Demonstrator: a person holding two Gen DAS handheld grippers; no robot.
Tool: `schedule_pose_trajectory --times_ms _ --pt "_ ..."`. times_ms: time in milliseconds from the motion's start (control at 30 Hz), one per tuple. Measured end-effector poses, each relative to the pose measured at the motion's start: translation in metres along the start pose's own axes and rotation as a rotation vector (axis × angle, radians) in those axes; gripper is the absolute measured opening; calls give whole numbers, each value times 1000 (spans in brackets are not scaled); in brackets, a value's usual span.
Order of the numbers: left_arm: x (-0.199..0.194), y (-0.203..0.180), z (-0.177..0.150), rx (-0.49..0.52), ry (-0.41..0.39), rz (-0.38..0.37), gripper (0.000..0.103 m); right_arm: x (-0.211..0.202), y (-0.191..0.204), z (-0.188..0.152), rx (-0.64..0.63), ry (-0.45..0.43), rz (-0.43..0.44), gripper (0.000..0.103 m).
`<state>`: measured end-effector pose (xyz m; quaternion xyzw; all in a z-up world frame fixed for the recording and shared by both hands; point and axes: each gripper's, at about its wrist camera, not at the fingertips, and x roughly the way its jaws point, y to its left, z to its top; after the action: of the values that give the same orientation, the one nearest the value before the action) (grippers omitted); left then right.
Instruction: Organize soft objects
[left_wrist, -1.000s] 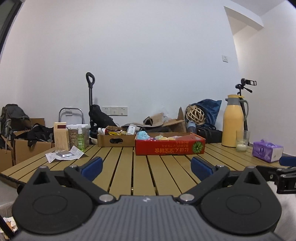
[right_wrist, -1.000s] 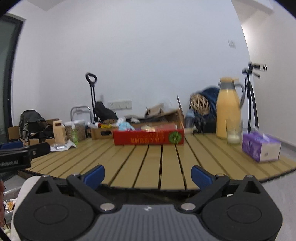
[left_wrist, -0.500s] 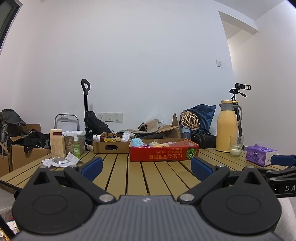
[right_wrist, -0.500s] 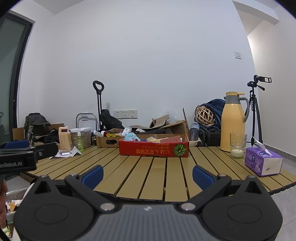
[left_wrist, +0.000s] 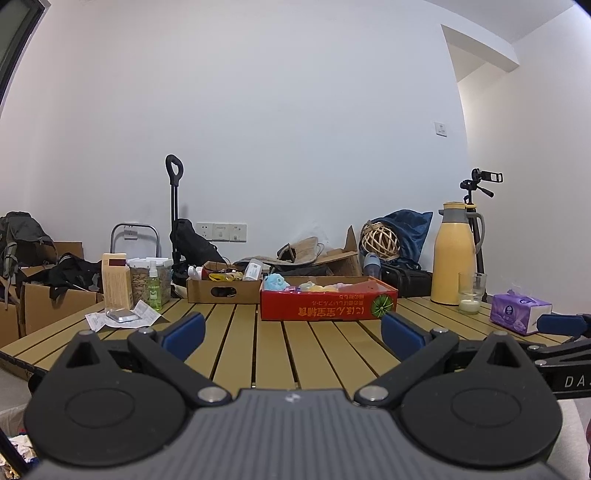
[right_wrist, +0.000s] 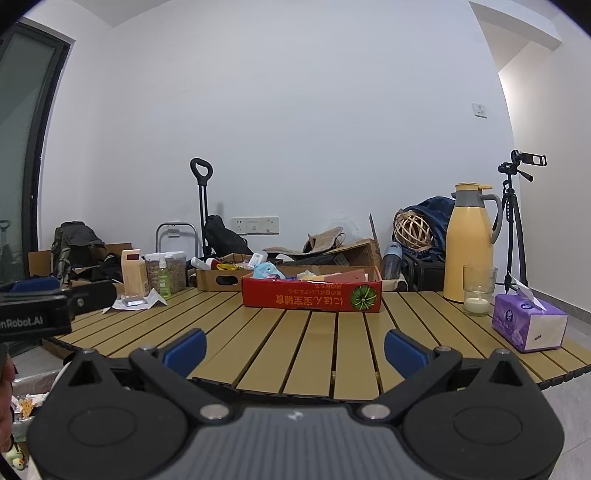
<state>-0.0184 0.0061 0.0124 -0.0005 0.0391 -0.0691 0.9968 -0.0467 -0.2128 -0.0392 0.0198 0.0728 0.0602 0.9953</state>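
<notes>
Both cameras have steadied and risen a touch over the last second: the right view, blurred a second ago, is now sharp, and the red box (right_wrist: 311, 293) sits at much the same range as half a second back. That tells me the person has settled at the near edge of the table (right_wrist: 303, 343) and not closed in on anything.

Soft toys (left_wrist: 275, 282) (a blue plush one and some pale yellow and pink lumps, too small to name) lie inside the red box, which stands toward the far side of the table. Whether they were gathered there or wait to be taken out, I cannot say; no soft thing shows loose on the slats.

Just left of the red box stands a brown carton (left_wrist: 221, 291) of odds and ends; further left, a green bottle (left_wrist: 153, 288) and papers (left_wrist: 123, 318). Right of the red box stand a yellow jug (left_wrist: 455, 254), a glass (left_wrist: 471, 293) and a purple tissue pack (left_wrist: 521, 313).

Nearest me, well short of the red box, the left gripper (left_wrist: 291, 330) and right gripper (right_wrist: 293, 345) hover with fingers spread wide, holding nothing.
</notes>
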Motion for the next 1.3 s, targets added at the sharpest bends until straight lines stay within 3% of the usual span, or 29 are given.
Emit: schedule_pose_trajectory --times_ms 1300 --pt "-6 0 2 -5 -14 -24 103 -4 -2 -1 0 -6 2 103"
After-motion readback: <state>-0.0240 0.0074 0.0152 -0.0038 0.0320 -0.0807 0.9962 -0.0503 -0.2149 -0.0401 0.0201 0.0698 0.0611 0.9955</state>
